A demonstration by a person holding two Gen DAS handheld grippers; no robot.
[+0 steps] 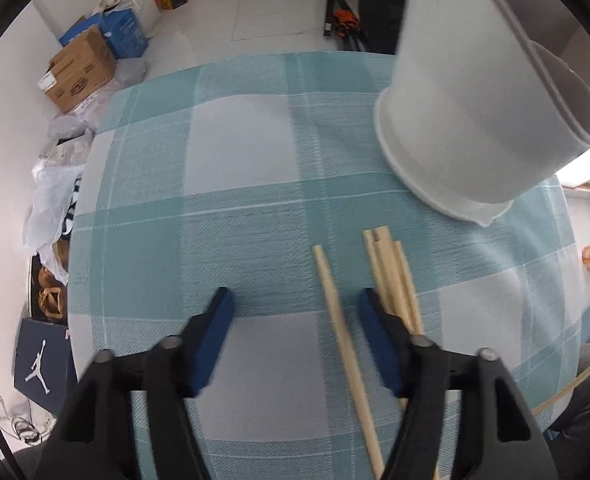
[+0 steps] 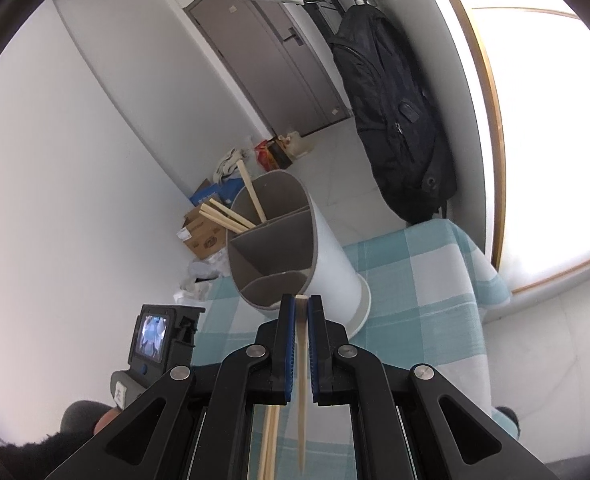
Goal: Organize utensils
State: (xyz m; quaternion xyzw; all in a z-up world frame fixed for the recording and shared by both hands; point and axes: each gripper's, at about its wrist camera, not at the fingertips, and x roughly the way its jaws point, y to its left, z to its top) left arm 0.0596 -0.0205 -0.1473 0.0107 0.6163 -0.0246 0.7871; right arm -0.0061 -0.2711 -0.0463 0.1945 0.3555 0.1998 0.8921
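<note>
Chopsticks (image 1: 393, 276) lying loose on the checked tablecloth (image 1: 239, 216), near its right edge, just below the white divided holder (image 2: 295, 240). One single chopstick (image 1: 341, 332) apart from the bundle, between the jaws of the left gripper (image 1: 293, 304). Left gripper pointing steeply down, half open, pads not yet pressing on the stick; right-hand pad close against the bundle. Right gripper (image 2: 302, 300) closed tight on one chopstick (image 2: 302, 360), tip aimed toward the rim of the holder. Several chopsticks (image 2: 231, 216) already standing in the far compartment.

For a good step, probably: centre the single stick between the left pads before closing, keep the bundle outside so only one stick comes up, close gently to avoid rolling. With the right, raise the stick above the rim, line up with the same far compartment, then release. Risk of knocking the holder if approaching too low.
</note>
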